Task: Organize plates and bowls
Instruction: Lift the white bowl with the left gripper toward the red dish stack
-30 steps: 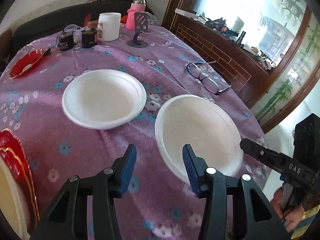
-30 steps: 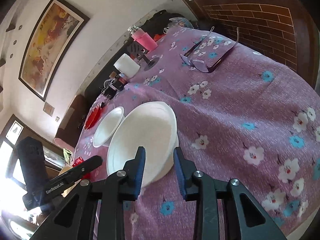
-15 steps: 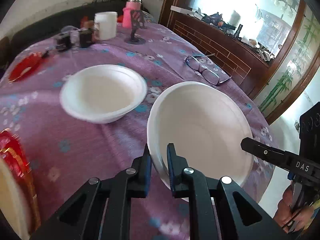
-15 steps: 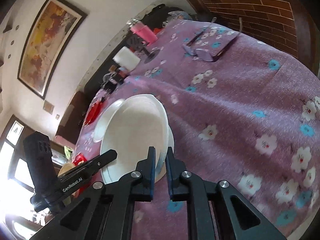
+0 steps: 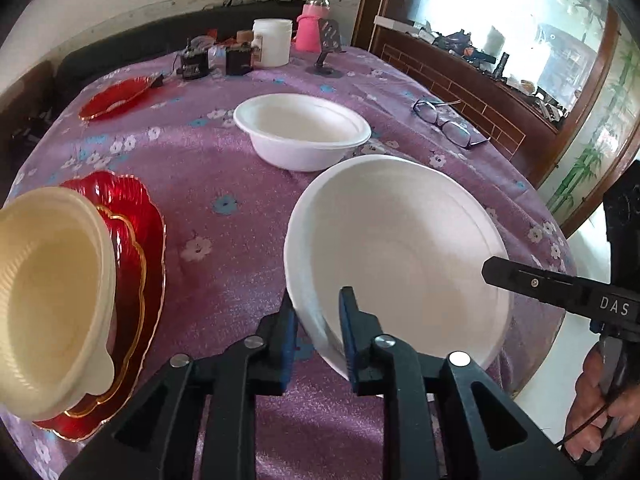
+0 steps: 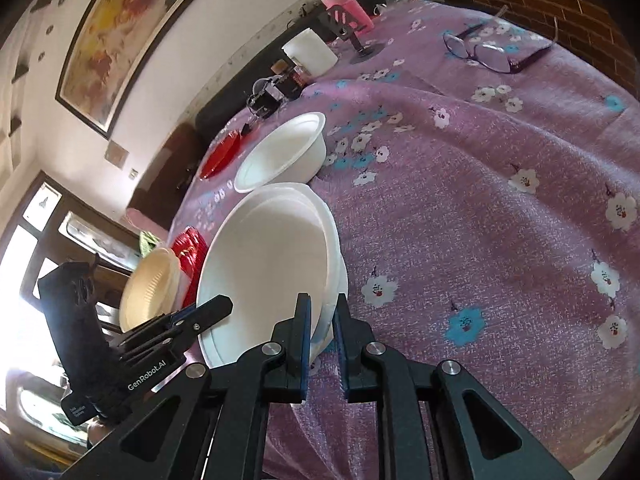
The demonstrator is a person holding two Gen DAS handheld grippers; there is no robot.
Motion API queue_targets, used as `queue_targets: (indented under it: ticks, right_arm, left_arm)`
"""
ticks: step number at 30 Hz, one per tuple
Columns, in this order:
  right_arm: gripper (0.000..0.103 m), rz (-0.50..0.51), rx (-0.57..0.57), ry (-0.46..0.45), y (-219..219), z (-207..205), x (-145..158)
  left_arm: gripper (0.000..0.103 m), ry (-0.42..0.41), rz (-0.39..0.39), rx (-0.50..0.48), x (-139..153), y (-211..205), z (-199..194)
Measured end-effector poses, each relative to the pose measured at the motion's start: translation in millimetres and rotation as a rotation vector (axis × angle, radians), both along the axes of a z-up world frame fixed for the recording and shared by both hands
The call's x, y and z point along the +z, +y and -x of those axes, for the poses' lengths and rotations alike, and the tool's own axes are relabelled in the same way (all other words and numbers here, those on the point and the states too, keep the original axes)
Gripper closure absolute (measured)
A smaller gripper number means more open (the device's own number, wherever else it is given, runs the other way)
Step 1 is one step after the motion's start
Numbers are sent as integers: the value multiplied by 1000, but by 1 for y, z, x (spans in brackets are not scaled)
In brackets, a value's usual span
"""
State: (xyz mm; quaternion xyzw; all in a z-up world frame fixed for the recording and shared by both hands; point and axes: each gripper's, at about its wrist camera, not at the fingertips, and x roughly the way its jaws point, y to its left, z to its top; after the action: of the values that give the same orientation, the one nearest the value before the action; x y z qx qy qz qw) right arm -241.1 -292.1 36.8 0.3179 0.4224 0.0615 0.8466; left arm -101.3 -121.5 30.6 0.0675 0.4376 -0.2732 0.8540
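A cream bowl (image 5: 52,292) sits on stacked plates (image 5: 140,248), left of two bowls (image 5: 400,256).

Left tool (image 5: 318,326) clamped on tilted white bowl's (image 5: 400,256) near rim.

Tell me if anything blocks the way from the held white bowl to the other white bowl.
Nothing visible does. Both grippers grip the held bowl by its rim; only bare purple cloth lies between it and the other bowl.
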Motion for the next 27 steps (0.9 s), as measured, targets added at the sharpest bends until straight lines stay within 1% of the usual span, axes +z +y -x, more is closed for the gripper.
queue_targets:
  ticks: [2, 5, 7, 8, 9, 15, 24, 27]
  right_arm:
    - [89, 14, 0, -5, 1, 1, 2]
    - [89, 32, -4, 0, 2, 0, 0]
    - [90, 37, -7, 6, 2, -1, -2]
    - [91, 33, -9, 1, 2, 0, -3]
    - [91, 36, -12, -2, 2, 0, -2]
    - [91, 50, -17, -35, 6, 2, 8]
    - [91, 66, 1, -67, 20, -1, 25]
    - [91, 81, 19, -90, 29, -5, 36]
  left_arm:
    - [70, -28, -10, 4, 1, -2, 1]
    - [70, -65, -22, 6, 0, -3, 3]
    - [76, -85, -32, 4, -2, -4, 4]
    - [81, -93, -40, 2, -2, -5, 5]
    - [81, -103, -46, 3, -2, -5, 6]
    - [81, -181, -47, 8, 11, -1, 15]
    - [81, -221, -19, 35, 29, 17, 19]
    - [81, -238, -7, 53, 38, 26, 18]
